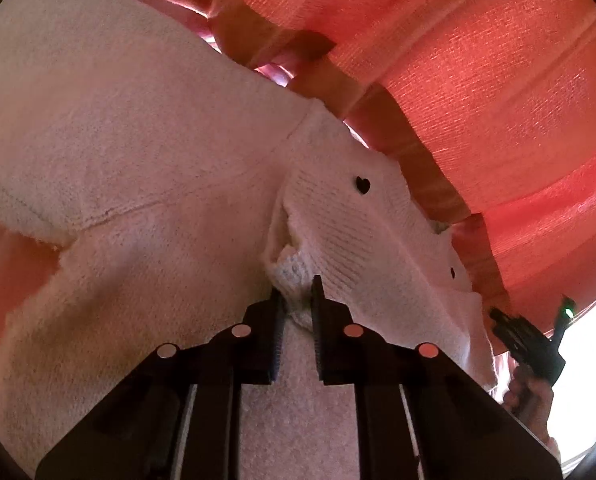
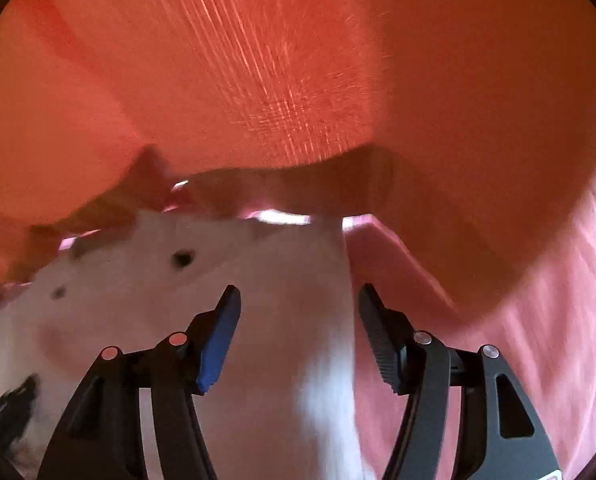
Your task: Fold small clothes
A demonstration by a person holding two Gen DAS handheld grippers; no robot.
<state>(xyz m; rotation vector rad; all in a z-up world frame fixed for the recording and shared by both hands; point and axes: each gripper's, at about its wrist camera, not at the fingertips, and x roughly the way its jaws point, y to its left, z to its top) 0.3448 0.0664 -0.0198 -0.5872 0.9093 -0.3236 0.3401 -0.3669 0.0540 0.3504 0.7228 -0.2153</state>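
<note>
Left tool [image 1: 298, 292]: pressed together, pinching a bunched fold of the white knit top [image 1: 138, 160] near its ribbed edge.
Right tool [image 2: 298, 300]: spread wide, nothing between its fingers; it hangs over the top's right-hand edge, the picture blurred.
Person's hand [image 1: 529, 396]: seen low at the right of the left view, holding the right tool.
Top, feel: I'd judge it light, soft and floppy, a fuzzy knit that sags wherever it isn't held; not slippery, not fragile.
Top, where to hold: best taken by a hem, cuff or seam, through both layers, so the fold stays square.
Top, place: it lies spread just ahead of and beneath both tools, small black heart buttons [image 1: 363, 185] facing up.
Beyond: pink sheet [image 2: 517, 340] under the top, then red-orange draped cloth [image 1: 477, 80] behind it.
</note>
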